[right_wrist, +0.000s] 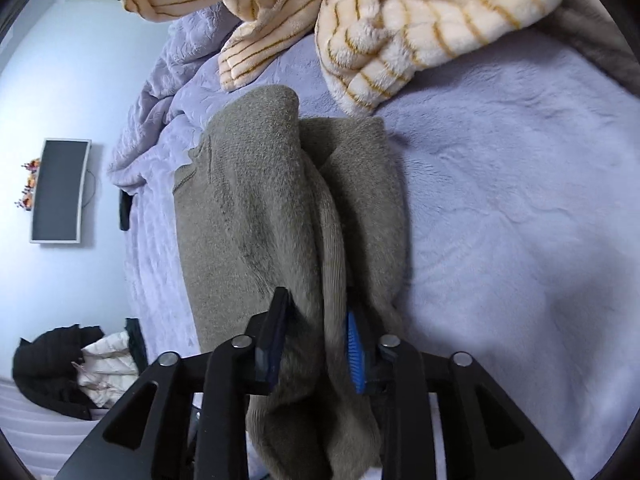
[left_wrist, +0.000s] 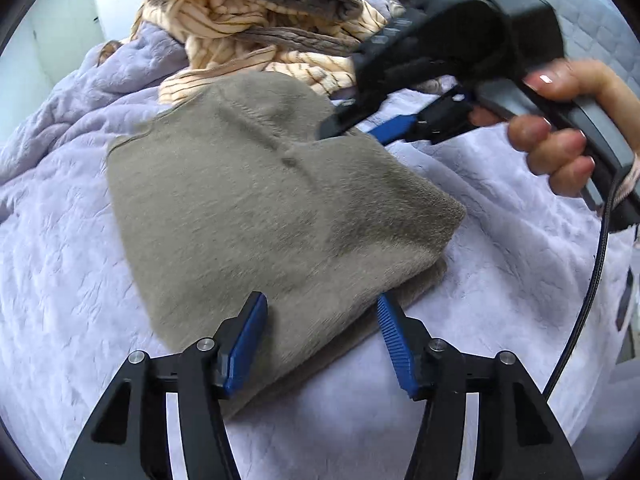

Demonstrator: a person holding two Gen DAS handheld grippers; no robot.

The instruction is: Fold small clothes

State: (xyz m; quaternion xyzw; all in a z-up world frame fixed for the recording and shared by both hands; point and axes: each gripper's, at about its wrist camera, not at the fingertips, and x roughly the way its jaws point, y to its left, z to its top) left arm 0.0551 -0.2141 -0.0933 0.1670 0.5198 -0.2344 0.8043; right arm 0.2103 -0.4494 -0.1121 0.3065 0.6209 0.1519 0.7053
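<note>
A grey-brown fleece garment (left_wrist: 264, 200) lies folded on the lavender blanket (left_wrist: 72, 280). My left gripper (left_wrist: 320, 312) is open, its blue pads just above the garment's near edge, holding nothing. My right gripper (left_wrist: 352, 120) reaches in from the right in the left wrist view, blurred, at the garment's far right edge. In the right wrist view my right gripper (right_wrist: 316, 320) has its pads closed on a bunched fold of the garment (right_wrist: 256, 208), which runs between the fingers and hangs below them.
A pile of cream striped fleece clothes (left_wrist: 248, 20) lies behind the garment, also in the right wrist view (right_wrist: 400, 32). The blanket (right_wrist: 520, 200) covers the bed. A black jacket heap (right_wrist: 60, 368) and a monitor (right_wrist: 60, 190) are off the bed's edge.
</note>
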